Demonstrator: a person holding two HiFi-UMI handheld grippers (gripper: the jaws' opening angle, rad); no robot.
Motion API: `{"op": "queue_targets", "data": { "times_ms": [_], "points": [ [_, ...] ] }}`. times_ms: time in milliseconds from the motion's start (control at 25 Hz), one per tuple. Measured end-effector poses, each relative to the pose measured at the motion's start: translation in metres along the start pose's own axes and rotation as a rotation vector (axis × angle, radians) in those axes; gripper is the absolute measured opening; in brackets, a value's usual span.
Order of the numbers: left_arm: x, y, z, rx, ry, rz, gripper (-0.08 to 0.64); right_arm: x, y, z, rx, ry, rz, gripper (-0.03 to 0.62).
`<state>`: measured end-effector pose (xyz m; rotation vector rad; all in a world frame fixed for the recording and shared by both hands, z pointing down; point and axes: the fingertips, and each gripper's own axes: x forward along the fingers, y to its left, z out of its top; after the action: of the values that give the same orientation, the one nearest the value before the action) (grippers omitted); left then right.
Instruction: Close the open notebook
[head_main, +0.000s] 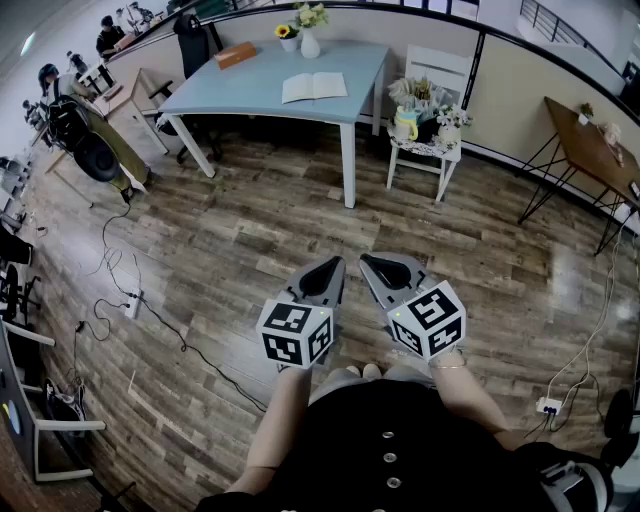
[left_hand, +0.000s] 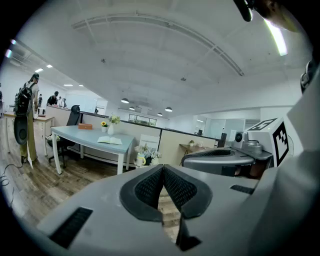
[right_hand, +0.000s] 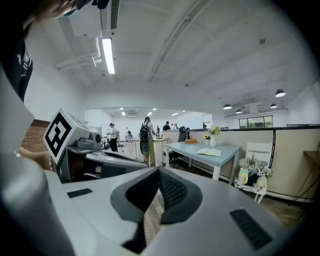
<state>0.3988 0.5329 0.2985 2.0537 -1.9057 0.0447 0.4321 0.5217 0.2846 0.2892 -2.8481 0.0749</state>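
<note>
In the head view the person stands on a wood floor (head_main: 200, 260) and holds both grippers side by side before the body, pointing toward the table (head_main: 250, 85). The notebook (head_main: 314, 87) lies open on the tabletop, well away from both grippers. A vase (head_main: 310, 42) and a box (head_main: 235, 54) stand behind it. The left gripper (head_main: 335, 266) and right gripper (head_main: 368, 263) are close together, well short of the table.

In the left gripper view the two pads meet at their tips (left_hand: 163, 167) with nothing between them: the claw is fully closed and empty. Past it the table stands far off with the notebook (left_hand: 110, 140) on it, small here but seemingly lying spread flat.

In the right gripper view the jaws likewise press tip to tip (right_hand: 158, 171) and grip nothing. The notebook (right_hand: 209, 152) shows on the table beyond, near the vase.
</note>
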Motion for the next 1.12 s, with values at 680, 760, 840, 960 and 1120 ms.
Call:
{"op": "queue_targets", "data": {
  "times_ms": [680, 760, 840, 960, 1120],
  "points": [
    [0.014, -0.002, 0.01, 0.019, -0.02, -0.004, 0.014, 0.005, -0.011, 0.004, 0.007, -0.035, 0.038, 0.002],
    [0.016, -0.001, 0.01, 0.043, -0.019, 0.022, 0.015, 0.004, -0.013, 0.001, -0.001, -0.034, 0.032, 0.0],
    [0.019, -0.001, 0.01, 0.057, -0.02, 0.043, 0.015, 0.001, -0.019, -0.005, -0.014, -0.023, 0.02, 0.0],
    [0.026, -0.003, 0.01, 0.055, -0.02, 0.052, 0.017, 0.0, -0.03, -0.01, -0.011, -0.014, 0.024, 0.018],
    [0.031, -0.004, 0.005, 0.037, -0.017, 0.066, 0.018, -0.001, -0.039, -0.016, 0.001, 0.003, 0.017, 0.083]
  ]
}}
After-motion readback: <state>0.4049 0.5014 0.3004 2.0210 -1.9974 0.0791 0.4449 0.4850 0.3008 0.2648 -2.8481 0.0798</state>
